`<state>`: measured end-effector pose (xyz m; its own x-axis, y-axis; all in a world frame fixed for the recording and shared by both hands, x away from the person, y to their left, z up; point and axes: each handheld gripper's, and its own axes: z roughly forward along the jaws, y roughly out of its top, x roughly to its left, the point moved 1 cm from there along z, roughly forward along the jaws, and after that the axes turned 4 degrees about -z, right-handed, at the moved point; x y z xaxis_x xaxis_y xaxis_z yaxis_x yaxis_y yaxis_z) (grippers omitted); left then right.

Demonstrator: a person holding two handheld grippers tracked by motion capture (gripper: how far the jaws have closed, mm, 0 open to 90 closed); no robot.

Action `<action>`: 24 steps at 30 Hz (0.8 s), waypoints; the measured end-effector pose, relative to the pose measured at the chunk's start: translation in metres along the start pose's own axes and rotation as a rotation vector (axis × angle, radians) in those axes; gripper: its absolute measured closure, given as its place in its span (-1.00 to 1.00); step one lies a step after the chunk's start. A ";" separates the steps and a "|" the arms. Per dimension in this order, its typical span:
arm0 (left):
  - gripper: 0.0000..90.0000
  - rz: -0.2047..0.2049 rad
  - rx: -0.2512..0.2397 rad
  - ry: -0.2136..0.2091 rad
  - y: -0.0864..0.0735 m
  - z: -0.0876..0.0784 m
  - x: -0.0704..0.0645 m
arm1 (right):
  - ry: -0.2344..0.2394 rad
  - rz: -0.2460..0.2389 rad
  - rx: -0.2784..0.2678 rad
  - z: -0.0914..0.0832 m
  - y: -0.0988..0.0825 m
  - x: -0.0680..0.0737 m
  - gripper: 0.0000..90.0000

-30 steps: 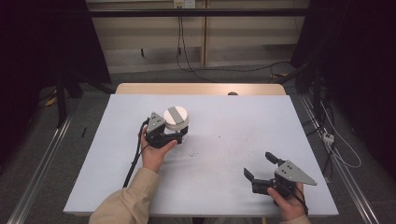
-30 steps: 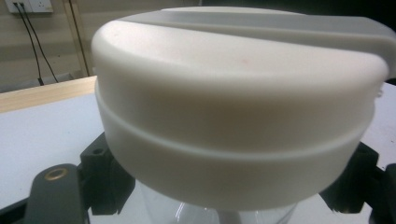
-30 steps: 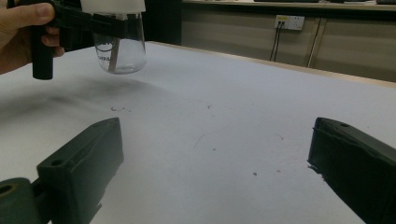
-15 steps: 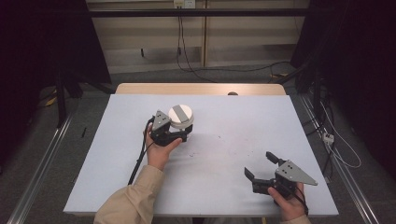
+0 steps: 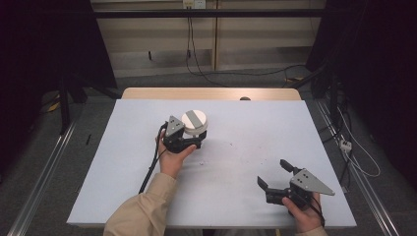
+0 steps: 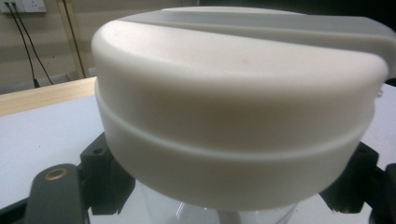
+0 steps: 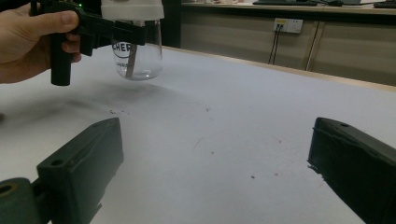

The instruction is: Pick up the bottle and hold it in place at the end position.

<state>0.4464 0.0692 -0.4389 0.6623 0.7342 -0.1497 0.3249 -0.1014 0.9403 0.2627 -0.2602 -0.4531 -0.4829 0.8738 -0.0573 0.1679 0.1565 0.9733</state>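
A clear glass jar (image 7: 137,53) with a white lid (image 5: 194,121) hangs a little above the table, its shadow on the top below it. My left gripper (image 5: 193,141) is shut on the jar just under the lid (image 6: 238,116), the black jaws hugging both sides of the glass. The person's left hand (image 7: 28,42) holds that gripper (image 7: 112,32) level. At the front right, my right gripper (image 5: 273,173) rests low over the table, open with nothing between its jaws. From its own view its fingertips (image 7: 84,163) stand wide apart over bare tabletop.
The white tabletop (image 5: 236,123) has small dark specks near its middle. A wooden strip (image 5: 211,93) runs along the far edge, with a small dark object (image 5: 244,98) on it. Cables (image 5: 344,142) lie on the floor at right.
The left hand has carried the jar slightly to the right. The right gripper has stayed where it was, still open.
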 end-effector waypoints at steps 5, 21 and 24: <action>-0.59 0.001 0.000 0.004 -0.002 0.003 -0.002 | 0.003 0.000 -0.001 0.001 0.000 0.000 -0.94; -0.59 0.018 0.010 0.003 -0.005 0.014 -0.011 | -0.003 -0.001 -0.007 0.001 0.001 0.000 -0.94; -0.59 0.028 0.014 0.003 -0.005 0.015 -0.012 | 0.001 -0.001 -0.006 0.001 0.001 0.000 -0.94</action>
<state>0.4467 0.0506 -0.4461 0.6693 0.7328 -0.1225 0.3159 -0.1315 0.9396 0.2636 -0.2595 -0.4526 -0.4843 0.8730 -0.0583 0.1621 0.1550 0.9745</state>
